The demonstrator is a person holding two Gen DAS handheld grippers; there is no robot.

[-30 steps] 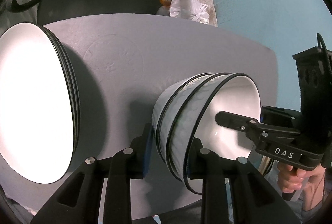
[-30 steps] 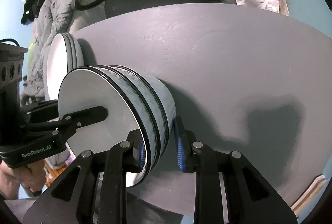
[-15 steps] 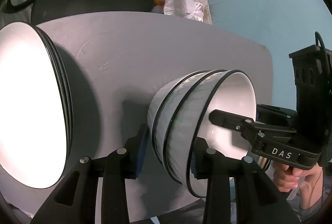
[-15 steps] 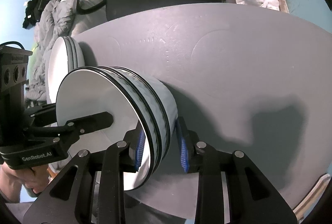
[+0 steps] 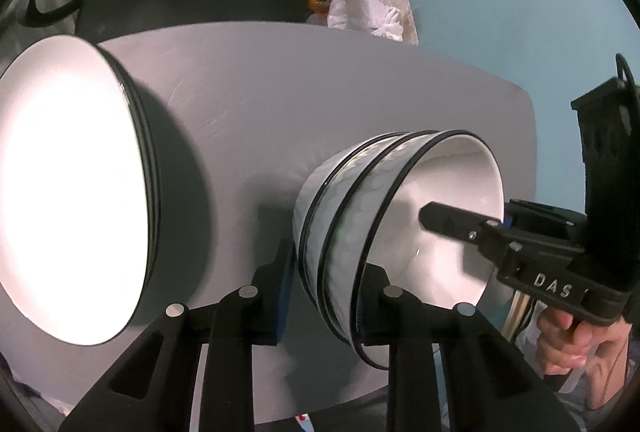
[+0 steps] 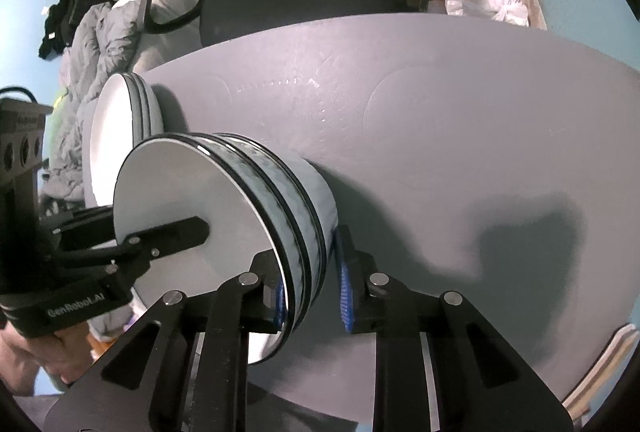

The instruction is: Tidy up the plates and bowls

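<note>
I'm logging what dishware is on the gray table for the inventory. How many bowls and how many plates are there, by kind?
Bowls: 3, nested in one stack of bowls on the table.
Plates: 3, judging by the rims in the stack of plates.
Total: 6 dishes.

I cannot see the left side of the plate stack (image 5: 72,188); the frame edge cuts it. The bowl stack (image 6: 224,232) hides part of the plates (image 6: 120,120) behind it, and the left gripper (image 6: 132,244) covers the bowl's inside partly.
</note>
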